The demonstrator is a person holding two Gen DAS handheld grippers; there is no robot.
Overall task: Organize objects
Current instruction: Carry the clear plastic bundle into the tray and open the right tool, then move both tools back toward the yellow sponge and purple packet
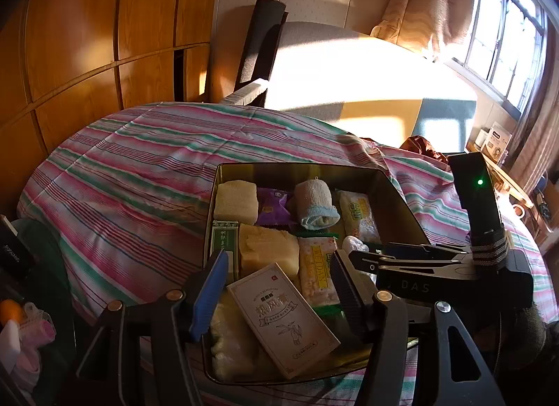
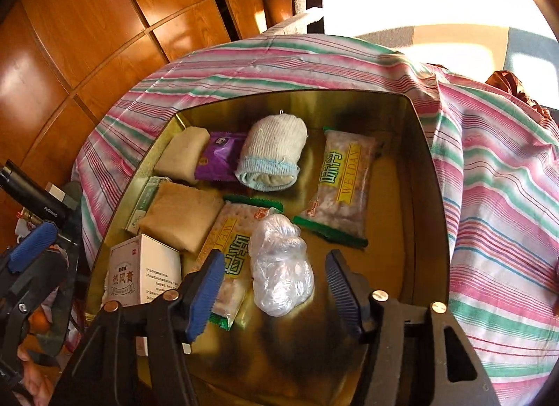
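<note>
A gold metal tin (image 1: 394,193) (image 2: 422,175) lies on a striped cloth and holds several items. A white medicine box (image 1: 281,318) (image 2: 139,273) lies at its near left. My left gripper (image 1: 276,287) is open, its jaws either side of that box, just above it. A crumpled clear plastic bag (image 2: 279,266) lies in the tin. My right gripper (image 2: 274,287) is open, its jaws either side of the bag. A rolled sock (image 1: 316,205) (image 2: 272,154), a purple packet (image 2: 218,158), cracker packs (image 2: 344,189) and sponges (image 2: 181,219) fill the rest.
The striped pink and green cloth (image 1: 139,168) (image 2: 506,196) covers the table. Wooden cabinets (image 1: 87,39) stand behind it. Clutter with an orange object (image 1: 10,311) sits at the left edge. The right gripper's body (image 1: 454,266) shows at the tin's right side.
</note>
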